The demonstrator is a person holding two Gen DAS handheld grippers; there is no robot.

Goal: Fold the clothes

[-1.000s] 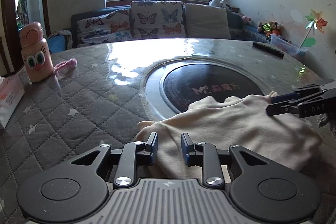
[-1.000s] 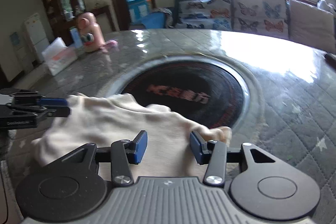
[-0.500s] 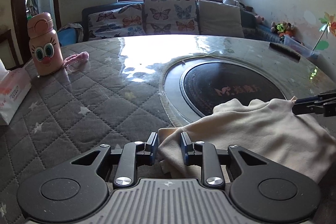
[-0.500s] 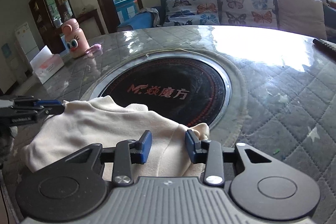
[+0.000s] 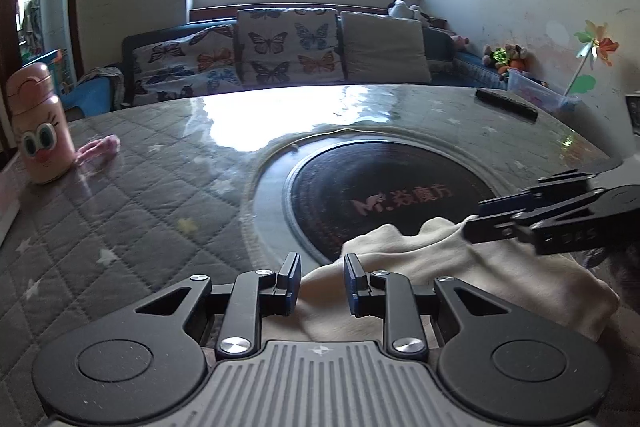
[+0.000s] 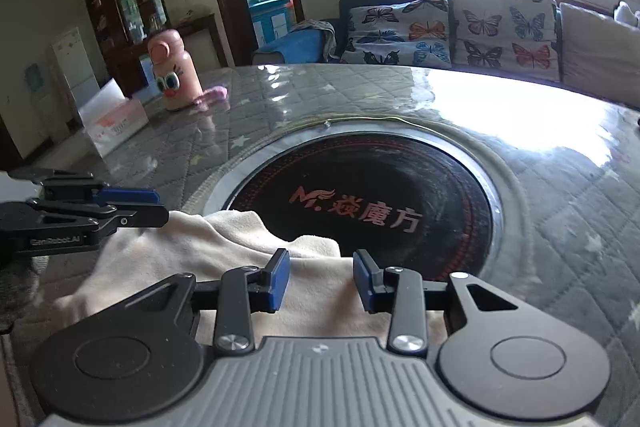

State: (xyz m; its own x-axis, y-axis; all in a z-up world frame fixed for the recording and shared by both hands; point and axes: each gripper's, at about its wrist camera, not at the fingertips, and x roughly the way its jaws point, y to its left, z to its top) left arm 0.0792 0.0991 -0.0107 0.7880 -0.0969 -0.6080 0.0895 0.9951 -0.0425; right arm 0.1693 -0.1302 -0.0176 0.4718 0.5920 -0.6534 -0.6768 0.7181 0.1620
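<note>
My left gripper [image 5: 322, 277] is clenched on the near left edge of the cream garment [image 5: 460, 267]. The cloth bunches up between the blue pads, and the jaw gap is much as it was a second ago. My right gripper [image 6: 320, 277] has narrowed noticeably over that second and now looks settled on the garment's right edge. Its own camera leaves some doubt about how hard the pads bite. Seen side-on from the left wrist, though, the fabric is drawn up to its tips, so I read it as a grip.

What has changed is the cloth's place. A second ago it lay further out, overlapping the rim of the black disc [image 5: 380, 187] set into the quilted table [image 5: 160, 195]. Now both views show it drawn back toward me — the disc's printed logo is fully uncovered, and only a small hump of cloth still laps the near rim. The garment hangs slack between the two tools, rumpled rather than flat.

For the fold, I take this to mean both edges are secured and the piece is moving as one. I judge that the next move needs the hands spread apart to tension the fabric before anything is laid over — folding it as loose as this would trap wrinkles. The pink bottle [image 5: 40, 127] stands well apart at the far left, out of the way.
</note>
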